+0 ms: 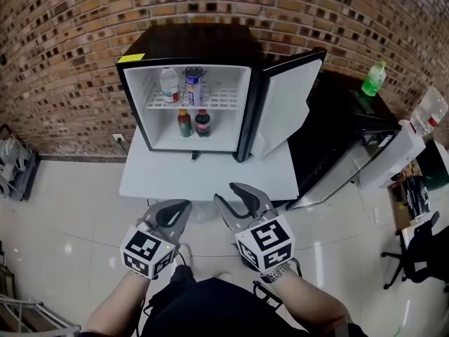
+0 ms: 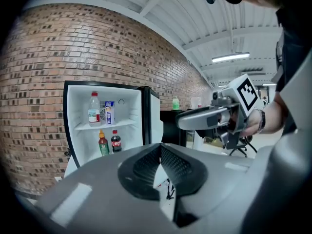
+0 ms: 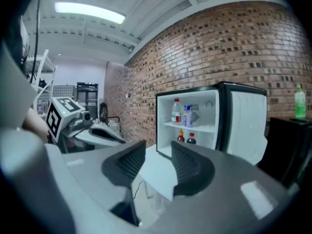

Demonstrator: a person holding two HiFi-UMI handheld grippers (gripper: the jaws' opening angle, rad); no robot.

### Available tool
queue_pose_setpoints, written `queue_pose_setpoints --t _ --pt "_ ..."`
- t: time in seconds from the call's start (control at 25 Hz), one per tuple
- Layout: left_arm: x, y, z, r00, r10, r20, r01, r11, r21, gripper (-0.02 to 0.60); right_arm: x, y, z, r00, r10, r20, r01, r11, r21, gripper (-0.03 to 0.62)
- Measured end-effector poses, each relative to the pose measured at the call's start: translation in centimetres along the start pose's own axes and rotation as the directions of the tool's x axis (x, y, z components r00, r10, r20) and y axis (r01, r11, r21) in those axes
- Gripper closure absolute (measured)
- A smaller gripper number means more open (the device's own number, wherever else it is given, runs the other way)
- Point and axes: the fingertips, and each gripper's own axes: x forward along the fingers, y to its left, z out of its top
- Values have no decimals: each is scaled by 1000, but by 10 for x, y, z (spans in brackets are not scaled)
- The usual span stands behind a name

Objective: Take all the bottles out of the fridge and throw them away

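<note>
A black mini fridge (image 1: 189, 48) stands on a white table (image 1: 210, 177) with its door (image 1: 284, 107) swung open to the right. On its top shelf are a clear bottle with a red label (image 1: 169, 84) and a blue and white carton (image 1: 193, 86). Below stand a green bottle with an orange cap (image 1: 184, 123) and a dark cola bottle (image 1: 202, 123). Both grippers hang well short of the table's near edge. My left gripper (image 1: 181, 208) is shut and empty, its pads meeting (image 2: 160, 150). My right gripper (image 1: 226, 192) is open with nothing between its jaws (image 3: 158, 152).
A black cabinet (image 1: 337, 139) stands right of the fridge with a green bottle (image 1: 374, 78) on top. Further right are a clear bottle (image 1: 428, 111), a white unit and an office chair (image 1: 421, 251). A metal rack (image 1: 14, 167) sits at the far left by the brick wall.
</note>
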Motion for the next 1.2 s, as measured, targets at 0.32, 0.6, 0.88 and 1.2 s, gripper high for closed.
queue_pose_setpoints --t 0.32,0.6,0.88,1.2 --pt "14 44 9 999 -21 25 21 1000 -5 578 61 -31 33 996 -86 7 86 996 -6 379" --pt "31 106 23 998 -46 50 46 999 0 578 134 -56 54 989 -147 -23 147 989 -8 342" --pt "45 161 24 995 -90 48 89 996 4 578 210 -101 71 969 -243 -53 243 970 -5 319" --pt "55 216 19 992 -119 33 119 993 5 578 277 -152 72 935 -339 -103 342 940 13 289"
